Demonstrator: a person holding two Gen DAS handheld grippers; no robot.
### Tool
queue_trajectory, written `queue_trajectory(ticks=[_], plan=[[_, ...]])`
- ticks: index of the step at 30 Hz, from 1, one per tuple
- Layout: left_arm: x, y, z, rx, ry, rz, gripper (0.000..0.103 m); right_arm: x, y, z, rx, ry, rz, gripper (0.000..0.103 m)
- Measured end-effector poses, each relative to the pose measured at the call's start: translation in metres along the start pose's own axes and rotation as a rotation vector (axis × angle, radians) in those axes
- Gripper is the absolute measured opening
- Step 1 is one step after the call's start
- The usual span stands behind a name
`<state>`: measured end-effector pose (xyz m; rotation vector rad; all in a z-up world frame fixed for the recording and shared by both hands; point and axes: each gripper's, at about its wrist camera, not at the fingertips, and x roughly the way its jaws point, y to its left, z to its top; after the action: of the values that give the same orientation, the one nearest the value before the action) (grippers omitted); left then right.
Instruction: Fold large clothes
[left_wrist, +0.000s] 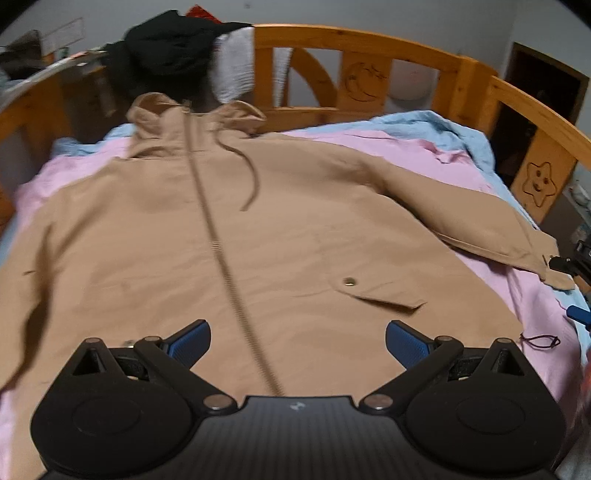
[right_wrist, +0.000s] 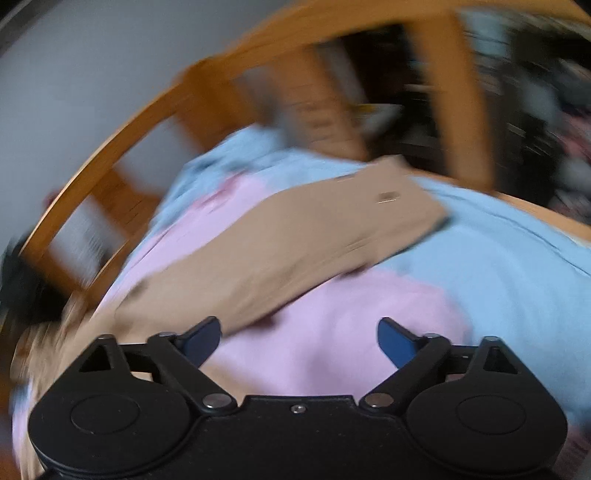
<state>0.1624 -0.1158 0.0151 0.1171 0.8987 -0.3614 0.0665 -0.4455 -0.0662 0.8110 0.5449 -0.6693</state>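
A tan hooded jacket (left_wrist: 288, 229) lies spread face up on the bed, zipper shut, hood toward the headboard, its right sleeve (left_wrist: 472, 218) stretched out to the side. My left gripper (left_wrist: 297, 341) is open and empty, hovering over the jacket's hem by the zipper. My right gripper (right_wrist: 299, 341) is open and empty above the pink sheet, just beside that sleeve (right_wrist: 295, 243), whose cuff (right_wrist: 402, 195) points away. The right wrist view is blurred. The right gripper's black tip also shows in the left wrist view (left_wrist: 570, 264) by the cuff.
A pink sheet (left_wrist: 406, 147) and a light blue blanket (left_wrist: 454, 129) cover the bed. A wooden bed rail (left_wrist: 369, 66) runs around the far sides. Dark and white clothes (left_wrist: 184, 48) hang over the rail behind the hood.
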Motion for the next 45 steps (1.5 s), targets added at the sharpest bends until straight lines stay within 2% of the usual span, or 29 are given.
queue_trajectory(ticks=[1, 3, 5, 7, 10, 11, 12, 13, 15, 16, 18, 20, 23, 25, 30, 34, 36, 39, 42, 44, 45], plan=[[0.009, -0.003, 0.0, -0.001, 0.004, -0.01, 0.103, 0.009, -0.009, 0.007, 0.054, -0.014, -0.04, 0.082], [0.023, -0.007, 0.0, -0.013, 0.015, -0.019, 0.103, 0.024, -0.029, 0.021, 0.154, -0.04, -0.105, 0.079], [0.036, -0.008, 0.003, -0.029, 0.039, -0.042, 0.103, 0.04, -0.045, 0.033, 0.222, -0.063, -0.135, 0.076], [0.045, -0.005, 0.006, -0.051, 0.046, -0.055, 0.103, 0.052, -0.055, 0.04, 0.273, -0.074, -0.18, 0.069], [0.051, 0.0, 0.017, -0.075, 0.051, -0.036, 0.103, 0.067, -0.065, 0.047, 0.346, -0.106, -0.216, 0.06], [0.05, 0.002, 0.022, -0.077, 0.048, -0.032, 0.103, 0.069, -0.065, 0.05, 0.353, -0.133, -0.226, 0.058], [0.047, 0.003, 0.027, -0.076, 0.042, -0.024, 0.103, 0.071, -0.066, 0.052, 0.353, -0.147, -0.233, 0.047], [0.043, 0.005, 0.033, -0.071, 0.036, -0.012, 0.103, 0.076, -0.066, 0.054, 0.357, -0.151, -0.241, 0.029], [0.033, 0.01, 0.047, -0.059, 0.033, 0.011, 0.102, 0.076, -0.072, 0.056, 0.388, -0.175, -0.246, 0.016], [0.028, 0.013, 0.053, -0.054, 0.032, 0.017, 0.102, 0.071, -0.071, 0.055, 0.388, -0.188, -0.234, 0.011], [0.015, 0.019, 0.067, -0.05, 0.014, 0.017, 0.101, 0.057, -0.062, 0.056, 0.345, -0.225, -0.21, 0.007], [0.0, 0.026, 0.084, -0.045, -0.01, 0.01, 0.101, 0.039, -0.042, 0.061, 0.24, -0.296, -0.168, 0.006], [-0.028, 0.034, 0.111, -0.05, -0.065, -0.018, 0.101, 0.006, -0.005, 0.071, 0.078, -0.413, -0.044, 0.006], [-0.045, 0.039, 0.126, -0.063, -0.109, -0.056, 0.101, -0.014, 0.024, 0.085, -0.009, -0.459, 0.079, 0.006], [-0.084, 0.067, 0.148, -0.188, -0.247, -0.212, 0.102, -0.058, 0.111, 0.12, -0.21, -0.504, 0.499, 0.006], [-0.102, 0.108, 0.154, -0.314, -0.352, -0.33, 0.102, -0.091, 0.188, 0.112, -0.376, -0.455, 0.845, 0.006], [-0.105, 0.137, 0.153, -0.4, -0.38, -0.384, 0.102, -0.104, 0.221, 0.096, -0.436, -0.401, 0.994, 0.006], [-0.104, 0.181, 0.142, -0.517, -0.419, -0.404, 0.102, -0.115, 0.262, 0.056, -0.525, -0.316, 1.151, 0.006], [-0.099, 0.223, 0.123, -0.584, -0.445, -0.394, 0.102, -0.117, 0.292, -0.001, -0.613, -0.212, 1.255, 0.006], [-0.087, 0.25, 0.105, -0.633, -0.422, -0.403, 0.102, -0.116, 0.307, -0.049, -0.683, -0.127, 1.301, 0.006], [-0.076, 0.263, 0.093, -0.669, -0.393, -0.412, 0.102, -0.116, 0.309, -0.069, -0.721, -0.117, 1.311, 0.006]])
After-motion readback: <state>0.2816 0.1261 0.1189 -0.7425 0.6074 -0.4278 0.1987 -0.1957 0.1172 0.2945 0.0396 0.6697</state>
